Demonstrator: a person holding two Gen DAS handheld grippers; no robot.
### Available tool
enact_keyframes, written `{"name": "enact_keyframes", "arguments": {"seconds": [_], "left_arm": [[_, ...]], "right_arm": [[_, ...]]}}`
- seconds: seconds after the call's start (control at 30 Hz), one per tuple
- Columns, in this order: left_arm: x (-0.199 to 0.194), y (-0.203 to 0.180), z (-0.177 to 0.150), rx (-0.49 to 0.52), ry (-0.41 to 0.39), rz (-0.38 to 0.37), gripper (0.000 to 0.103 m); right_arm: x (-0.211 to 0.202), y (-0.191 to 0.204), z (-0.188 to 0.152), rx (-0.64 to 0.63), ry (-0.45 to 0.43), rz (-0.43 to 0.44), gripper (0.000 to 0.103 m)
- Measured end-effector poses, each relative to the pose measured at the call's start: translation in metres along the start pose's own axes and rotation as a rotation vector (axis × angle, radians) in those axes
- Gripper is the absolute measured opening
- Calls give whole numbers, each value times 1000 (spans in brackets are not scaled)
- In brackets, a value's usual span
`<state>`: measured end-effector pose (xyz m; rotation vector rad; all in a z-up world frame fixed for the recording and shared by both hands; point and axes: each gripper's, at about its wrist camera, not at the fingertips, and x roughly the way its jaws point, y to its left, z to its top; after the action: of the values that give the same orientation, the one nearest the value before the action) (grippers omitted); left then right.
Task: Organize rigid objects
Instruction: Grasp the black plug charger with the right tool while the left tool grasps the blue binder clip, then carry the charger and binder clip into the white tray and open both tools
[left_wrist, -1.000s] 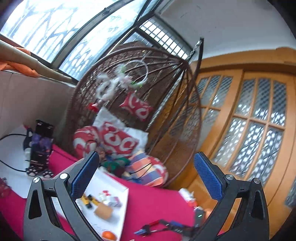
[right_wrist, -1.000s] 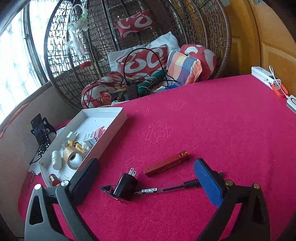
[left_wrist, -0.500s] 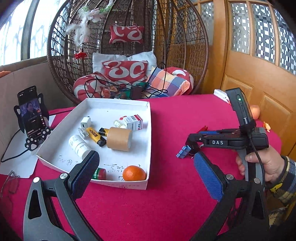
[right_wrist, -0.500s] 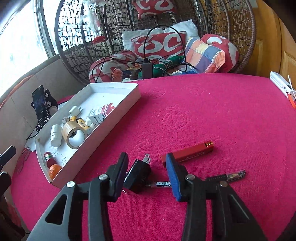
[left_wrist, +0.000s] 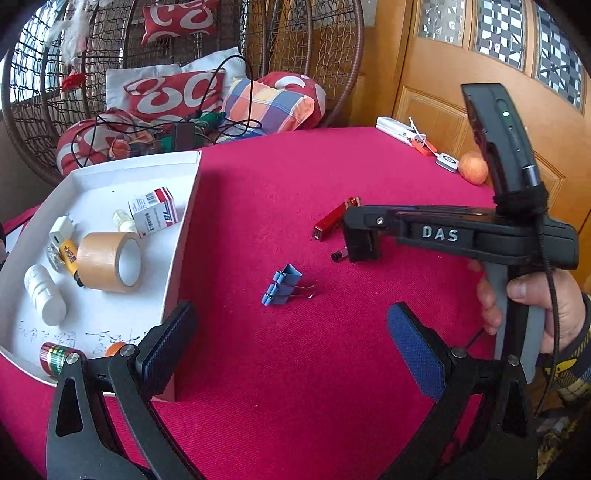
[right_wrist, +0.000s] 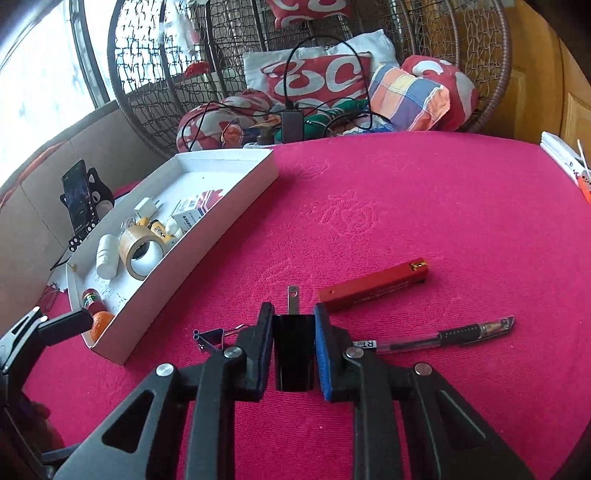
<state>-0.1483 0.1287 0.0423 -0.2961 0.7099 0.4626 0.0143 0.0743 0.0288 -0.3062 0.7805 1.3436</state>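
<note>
My right gripper (right_wrist: 293, 332) is shut on a black plug adapter (right_wrist: 293, 350), its prongs pointing away, just above the red tablecloth; it also shows in the left wrist view (left_wrist: 360, 240). My left gripper (left_wrist: 288, 347) is open and empty, low over the cloth before the blue binder clips (left_wrist: 282, 286). A red lighter (right_wrist: 373, 288) and a pen (right_wrist: 443, 338) lie to the right of the adapter. The white tray (left_wrist: 184, 236) at left holds a tape roll (left_wrist: 109, 262), a small box (left_wrist: 155, 212), a white bottle (left_wrist: 44, 295) and other small items.
A wicker hanging chair (right_wrist: 332, 55) with cushions and cables stands behind the table. A phone on a stand (right_wrist: 79, 199) is left of the tray. An orange (left_wrist: 472, 168) and white devices (left_wrist: 402, 134) sit at the table's far right edge.
My right gripper has closed on the black adapter. My left gripper has swung down and right, from facing the chair to facing the clips beside the tray.
</note>
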Motion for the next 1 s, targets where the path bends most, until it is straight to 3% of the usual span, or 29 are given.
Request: {"name": "enact_keyframes", "arguments": {"seconds": [0.13, 0.27, 0.33, 0.4, 0.5, 1.0], "left_arm": [[27, -8, 12, 0, 24, 1, 102], [51, -13, 19, 34, 50, 59, 86], [62, -12, 18, 42, 78, 84, 73], [70, -6, 15, 23, 113, 73, 39], [62, 0, 13, -6, 81, 55, 33], [2, -7, 25, -26, -85, 2, 33]], "right_arm": [[-30, -32, -2, 94, -61, -7, 20], [-36, -47, -7, 160, -71, 10, 20], [-36, -49, -10, 180, -67, 31, 20], [-35, -49, -11, 184, -64, 41, 20], [-35, -47, -10, 179, -69, 52, 20], [-55, -28, -2, 117, -133, 74, 20]]}}
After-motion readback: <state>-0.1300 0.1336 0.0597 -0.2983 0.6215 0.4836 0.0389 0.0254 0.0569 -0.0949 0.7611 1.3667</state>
